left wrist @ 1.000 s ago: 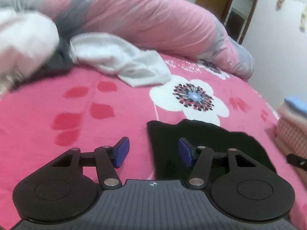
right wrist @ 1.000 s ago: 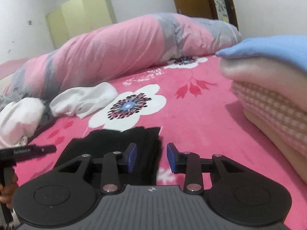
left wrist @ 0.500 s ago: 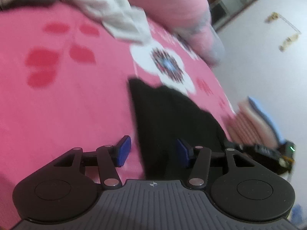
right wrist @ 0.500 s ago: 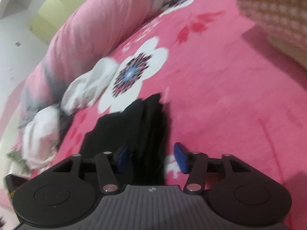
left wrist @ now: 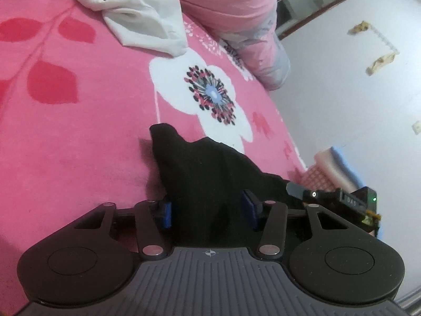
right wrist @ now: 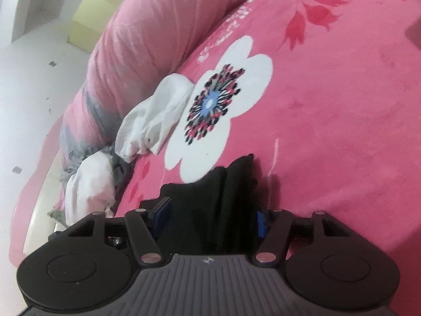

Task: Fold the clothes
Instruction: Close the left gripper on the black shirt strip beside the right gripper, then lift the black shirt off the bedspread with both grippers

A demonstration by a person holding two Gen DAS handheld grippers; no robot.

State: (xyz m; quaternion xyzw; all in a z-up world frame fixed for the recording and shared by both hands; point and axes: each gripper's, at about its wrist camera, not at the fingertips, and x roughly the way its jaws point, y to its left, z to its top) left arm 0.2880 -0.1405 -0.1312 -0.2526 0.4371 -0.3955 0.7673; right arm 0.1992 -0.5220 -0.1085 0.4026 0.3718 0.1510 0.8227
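A folded black garment [left wrist: 208, 173] lies on the pink flowered bedspread [left wrist: 73, 137]. My left gripper [left wrist: 208, 210] is open, its blue pads astride the garment's left end. My right gripper [right wrist: 211, 218] is open too, its pads astride the garment's right end [right wrist: 218, 192]. The right gripper's body also shows in the left wrist view [left wrist: 339, 200]. Neither gripper is closed on the cloth.
A crumpled white garment [left wrist: 136, 18] lies farther up the bed beside a rolled pink and grey quilt [left wrist: 231, 8]. More white and grey clothes [right wrist: 89, 179] are heaped at the left. A folded stack [left wrist: 331, 168] sits at the bed's right edge.
Both grippers have tilted and moved down and forward over the black garment, so that its ends now sit between the open pads. The right gripper has opened wider.
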